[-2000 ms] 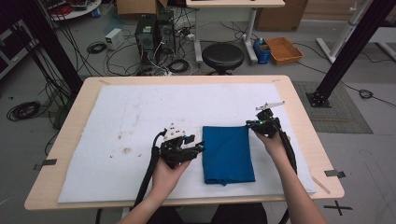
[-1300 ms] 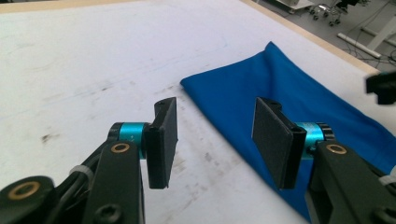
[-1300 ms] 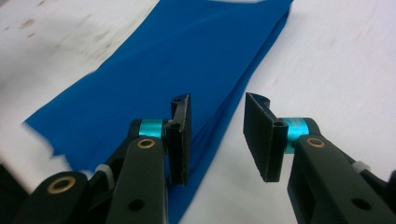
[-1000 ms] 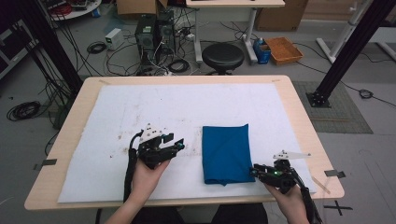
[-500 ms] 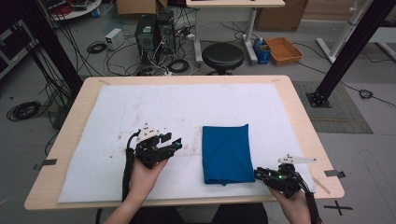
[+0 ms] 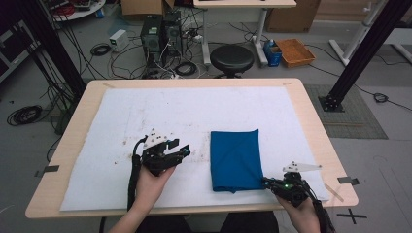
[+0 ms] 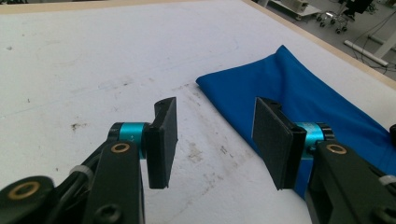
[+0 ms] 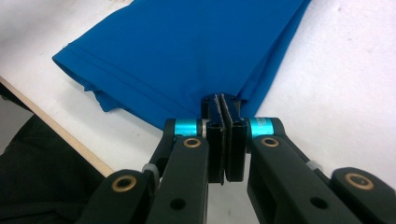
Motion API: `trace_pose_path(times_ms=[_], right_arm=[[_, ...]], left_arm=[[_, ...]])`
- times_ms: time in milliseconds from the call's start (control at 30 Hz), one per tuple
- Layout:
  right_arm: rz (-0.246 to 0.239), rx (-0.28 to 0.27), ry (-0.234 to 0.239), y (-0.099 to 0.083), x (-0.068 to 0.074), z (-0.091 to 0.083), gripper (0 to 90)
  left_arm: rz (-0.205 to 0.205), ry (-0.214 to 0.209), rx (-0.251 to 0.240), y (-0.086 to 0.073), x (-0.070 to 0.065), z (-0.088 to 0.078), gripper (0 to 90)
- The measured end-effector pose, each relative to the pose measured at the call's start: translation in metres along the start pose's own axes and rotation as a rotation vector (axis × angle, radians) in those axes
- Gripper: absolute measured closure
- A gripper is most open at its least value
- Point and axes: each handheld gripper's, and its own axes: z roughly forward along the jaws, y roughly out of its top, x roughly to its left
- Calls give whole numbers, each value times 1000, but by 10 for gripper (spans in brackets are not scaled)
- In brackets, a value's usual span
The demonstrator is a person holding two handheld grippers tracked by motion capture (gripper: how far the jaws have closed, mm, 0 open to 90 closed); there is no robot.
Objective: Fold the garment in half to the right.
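Cloth [image 6: 235, 159], folded and blue, lay on the white mat [image 6: 145, 111] near the table's front edge, between your two hands. Your right gripper [image 6: 268, 183] sat at its near right corner; its jaws had just been closing and stood pressed together, apparently pinching the corner's edge, though how much fabric they caught was hard to tell. Your left gripper [image 7: 212, 140] hovered just left of the cloth, jaws apart and empty. You seemed to be taking hold for another fold. Next you likely needed the left jaws on the near left corner, then both lifted together.
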Motion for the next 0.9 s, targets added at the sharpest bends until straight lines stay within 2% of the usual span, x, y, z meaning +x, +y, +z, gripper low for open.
trace_pose_path(times_ms=[167,367,500,633,733,900], right_arm=[[5,-10,-18,-3,-2,-8,897],[8,7,-31,-6,-6,-9,893],[-2,-13,-38,-3,-6,-11,791],[-36,-79,-56,9,-10,-18,684],[-66,-143,-72,24,-18,-23,555],[-110,-241,-92,52,-32,-25,461]], left_arm=[[0,-3,0,0,-1,0,504],[7,-7,2,0,-1,0,504],[6,-11,-5,1,0,-1,504],[24,-14,-16,4,4,-4,476],[46,-23,-25,7,10,-8,434],[106,-32,-42,13,22,-17,383]])
